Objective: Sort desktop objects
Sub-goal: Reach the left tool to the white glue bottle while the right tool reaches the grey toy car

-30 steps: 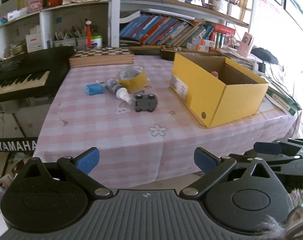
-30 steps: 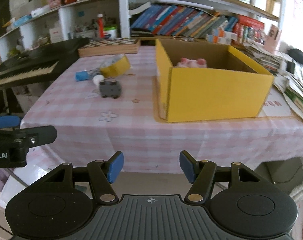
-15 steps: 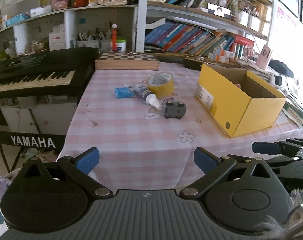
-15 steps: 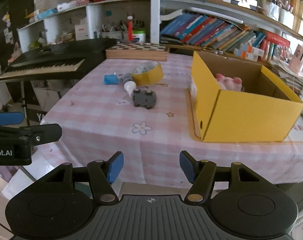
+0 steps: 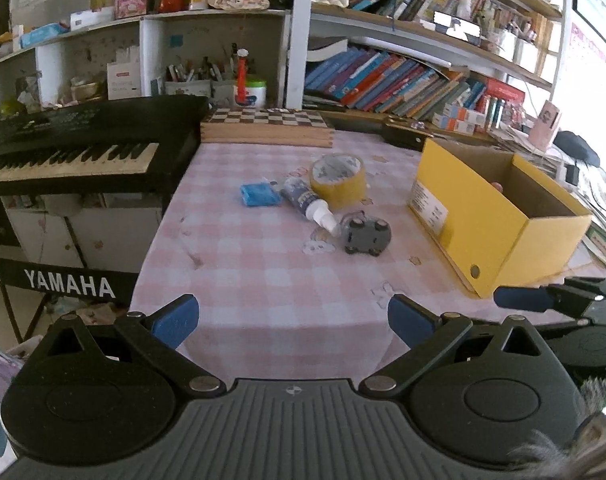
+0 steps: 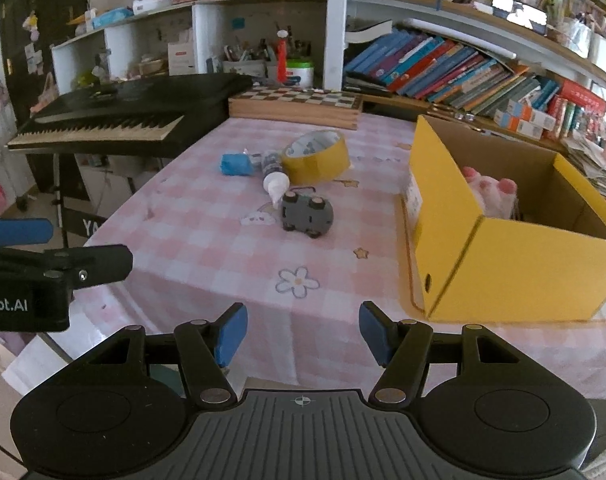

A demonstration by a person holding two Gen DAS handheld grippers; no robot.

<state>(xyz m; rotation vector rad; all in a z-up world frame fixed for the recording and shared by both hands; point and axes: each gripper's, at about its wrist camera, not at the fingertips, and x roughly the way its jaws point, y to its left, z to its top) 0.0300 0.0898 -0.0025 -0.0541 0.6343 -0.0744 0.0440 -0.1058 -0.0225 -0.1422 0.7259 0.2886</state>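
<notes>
A: Where was the stuff?
B: On the table [image 5: 263, 280], mid-far. Blue pack [image 5: 259, 194] far left, bottle [image 5: 305, 202] just right of it w/ cap pointing near, tape [image 5: 338, 180] touching the bottle's far right side. Car [image 5: 366, 237] upside down, just near-right of the cap.
A: Box?
B: Box [image 6: 515, 264] on the right, open top, pink toy [image 6: 489, 192] inside.
A: Claws?
B: Left gripper [image 5: 293, 320] released, wide, nothing btwn pads. Right gripper [image 6: 303, 334] also released, narrower gap, empty. Both over the near table edge, well apart from the items.
</notes>
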